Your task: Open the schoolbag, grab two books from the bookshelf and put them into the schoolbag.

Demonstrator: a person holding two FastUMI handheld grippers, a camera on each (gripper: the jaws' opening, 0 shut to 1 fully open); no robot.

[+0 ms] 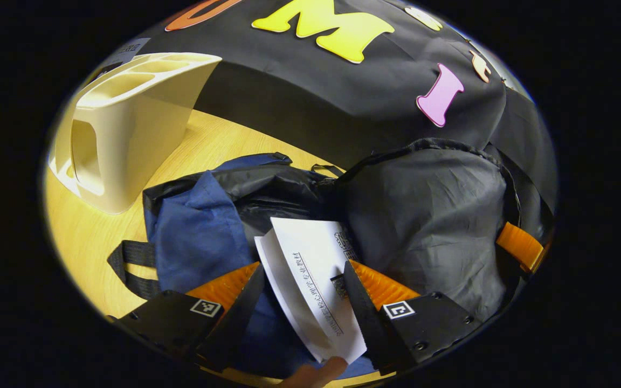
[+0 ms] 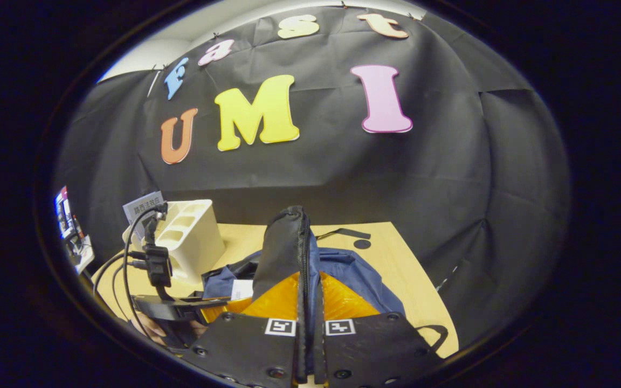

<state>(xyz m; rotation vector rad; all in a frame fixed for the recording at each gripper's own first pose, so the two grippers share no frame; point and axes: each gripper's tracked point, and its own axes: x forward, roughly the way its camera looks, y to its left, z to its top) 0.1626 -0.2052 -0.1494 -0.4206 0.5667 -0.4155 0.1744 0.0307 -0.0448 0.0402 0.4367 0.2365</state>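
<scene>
Your left gripper (image 1: 302, 280) grasps a thin white book with a printed spine (image 1: 310, 269), both fingers pressing its sides, its far end poised over the open mouth of the dark-blue-and-black fabric schoolbag (image 1: 208, 226) that lies on the pale wooden table (image 1: 78, 231). In the left gripper view the cream plastic bookshelf with slotted compartments (image 1: 127, 134) stands at ten o'clock, just beside the bag, while the bag's raised black flap (image 1: 429, 215) fills the three o'clock side. A fingertip (image 1: 316, 373) touches the book's near edge at six o'clock.

Your right gripper (image 2: 309, 293) is clenched on that black flap's zippered edge (image 2: 289, 248), holding it upright at the centre of the right gripper view, jaws nearly together with the fabric between them. The blue body of the bag (image 2: 353, 269) spreads behind it on the table (image 2: 413, 291). At eight o'clock there, the left gripper (image 2: 181, 304) with its cabled camera sits low beside the bookshelf (image 2: 192, 237).
</scene>
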